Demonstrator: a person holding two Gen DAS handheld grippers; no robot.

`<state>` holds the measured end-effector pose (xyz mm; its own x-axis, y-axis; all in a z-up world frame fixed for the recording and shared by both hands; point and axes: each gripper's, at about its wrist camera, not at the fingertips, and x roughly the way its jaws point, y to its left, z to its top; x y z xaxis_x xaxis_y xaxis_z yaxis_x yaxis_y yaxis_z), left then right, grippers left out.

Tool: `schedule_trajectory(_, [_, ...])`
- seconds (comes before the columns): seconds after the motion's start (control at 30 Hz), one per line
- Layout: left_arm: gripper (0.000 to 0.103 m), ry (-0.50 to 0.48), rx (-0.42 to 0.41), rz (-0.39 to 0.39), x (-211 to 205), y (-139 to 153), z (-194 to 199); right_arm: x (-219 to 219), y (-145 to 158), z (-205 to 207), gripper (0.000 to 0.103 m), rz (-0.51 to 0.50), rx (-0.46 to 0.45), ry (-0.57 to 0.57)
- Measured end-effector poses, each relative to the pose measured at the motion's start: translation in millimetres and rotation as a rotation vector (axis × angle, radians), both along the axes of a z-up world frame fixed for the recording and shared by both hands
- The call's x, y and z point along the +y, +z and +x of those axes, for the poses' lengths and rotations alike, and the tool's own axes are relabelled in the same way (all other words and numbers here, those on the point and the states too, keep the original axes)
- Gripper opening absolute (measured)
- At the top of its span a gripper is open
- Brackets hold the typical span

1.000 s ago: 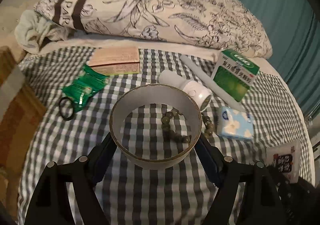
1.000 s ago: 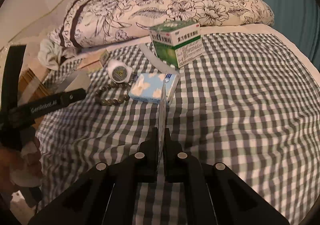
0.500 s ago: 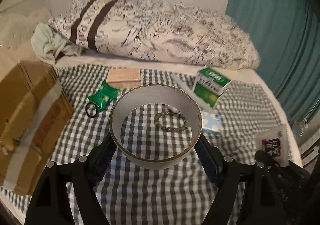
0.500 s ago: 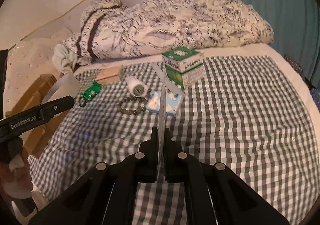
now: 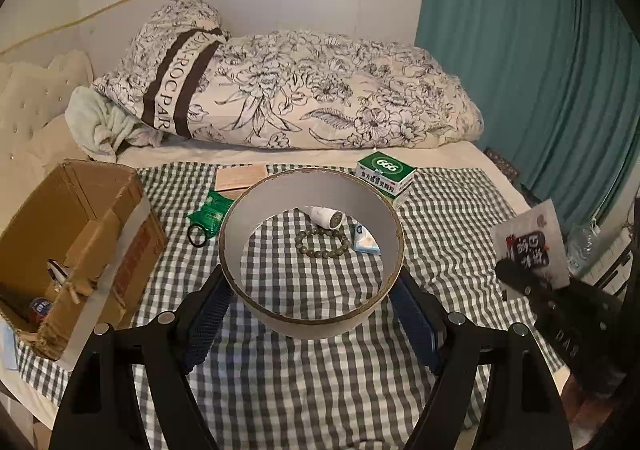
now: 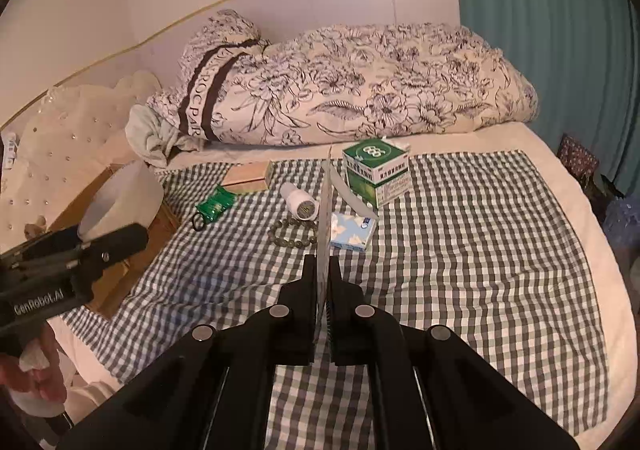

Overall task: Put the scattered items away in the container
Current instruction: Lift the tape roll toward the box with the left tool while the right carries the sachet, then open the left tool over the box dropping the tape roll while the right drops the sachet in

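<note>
My left gripper (image 5: 310, 304) is shut on a wide white cardboard ring (image 5: 304, 324), held above the checked bed cover. The cardboard box (image 5: 76, 234) stands open at the left. My right gripper (image 6: 322, 270) is shut on a flat white snack packet (image 6: 325, 206), seen edge-on; its printed face shows in the left wrist view (image 5: 532, 246). On the cover lie a bead bracelet (image 6: 290, 236), a white bottle (image 6: 300, 202), a blue tissue pack (image 6: 352, 230), a green medicine box (image 6: 376, 170), a green sachet (image 6: 214, 204), a black hair tie (image 6: 197, 222) and a tan box (image 6: 248, 176).
A rolled floral quilt (image 5: 300, 98) and a pale green towel (image 5: 100, 126) lie along the head of the bed. A teal curtain (image 5: 540, 70) hangs on the right. The box holds several small items (image 5: 44, 302).
Both grippers have pulled back and risen from the bed with their loads. The cardboard box has come into the left wrist view at the left.
</note>
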<state>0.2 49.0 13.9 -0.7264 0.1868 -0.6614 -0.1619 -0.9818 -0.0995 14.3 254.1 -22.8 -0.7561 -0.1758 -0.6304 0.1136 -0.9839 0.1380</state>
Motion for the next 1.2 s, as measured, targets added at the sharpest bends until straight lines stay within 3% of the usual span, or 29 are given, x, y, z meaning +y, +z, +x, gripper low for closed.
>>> schedule_trajectory(0.43, [0.081,0.075,0.019,0.002,-79,16,22,-63,24,2,0.004,0.027,0.017,0.07])
schedule_trajectory(0.83, [0.081,0.235,0.021,0.008,-191,21,15,-186,35,-33,0.004,0.059,0.025,0.284])
schedule_trajectory(1.2, [0.081,0.392,-0.032,0.017,-286,-4,-1,-312,26,-78,0.004,0.07,0.006,0.476])
